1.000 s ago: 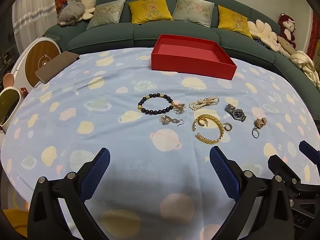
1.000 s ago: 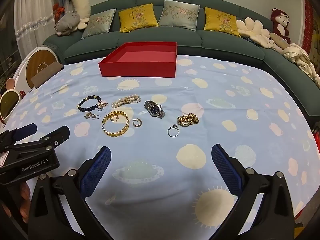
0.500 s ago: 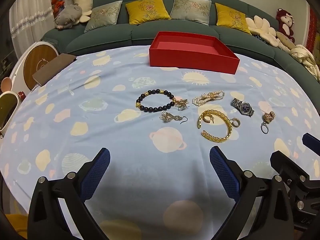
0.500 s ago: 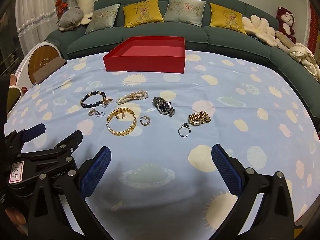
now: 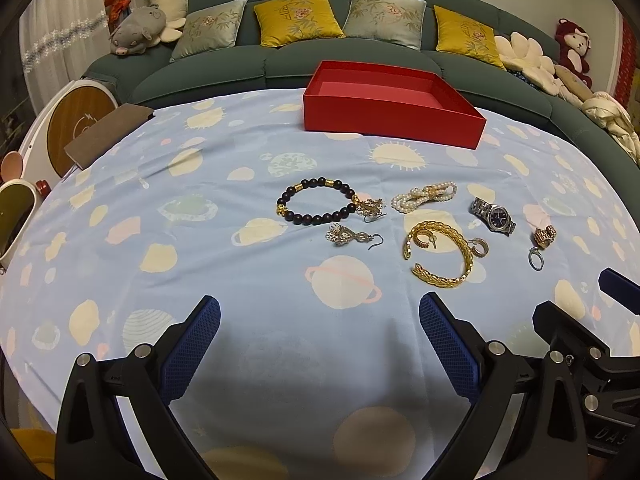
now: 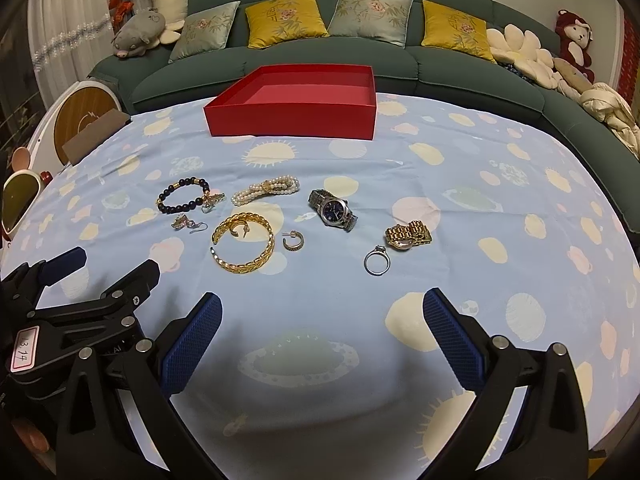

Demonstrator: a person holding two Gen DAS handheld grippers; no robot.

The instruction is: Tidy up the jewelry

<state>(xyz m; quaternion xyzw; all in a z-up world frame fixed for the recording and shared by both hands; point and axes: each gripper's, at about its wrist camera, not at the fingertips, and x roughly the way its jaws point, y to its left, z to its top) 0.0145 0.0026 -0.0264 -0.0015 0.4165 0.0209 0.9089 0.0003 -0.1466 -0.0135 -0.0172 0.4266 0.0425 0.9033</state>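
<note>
An empty red box point(image 5: 388, 100) point(image 6: 296, 104) sits at the far side of the blue patterned tablecloth point(image 5: 200, 264). In front of it lie a black bead bracelet point(image 5: 316, 202) point(image 6: 182, 194), a pearl bracelet point(image 5: 424, 196) point(image 6: 266, 191), a gold bangle point(image 5: 440, 254) point(image 6: 244, 248), a silver watch point(image 5: 493, 216) point(image 6: 333, 209), a gold watch point(image 6: 408, 235), a silver ring point(image 6: 377, 261), earrings point(image 5: 352, 236) and a hoop point(image 6: 295, 240). My left gripper point(image 5: 320, 340) is open, short of the jewelry. My right gripper point(image 6: 322, 336) is open too, nothing between its fingers.
A green sofa point(image 5: 260, 64) with yellow and grey cushions and plush toys curves behind the table. A brown pad point(image 5: 108, 134) lies at the table's left edge, beside a round white and wood device point(image 5: 76, 128). Bare cloth stretches to the right of the jewelry point(image 6: 500, 208).
Both grippers have moved forward toward the jewelry, which now looks larger and nearer. Both stay open; nothing on the table has moved.
</note>
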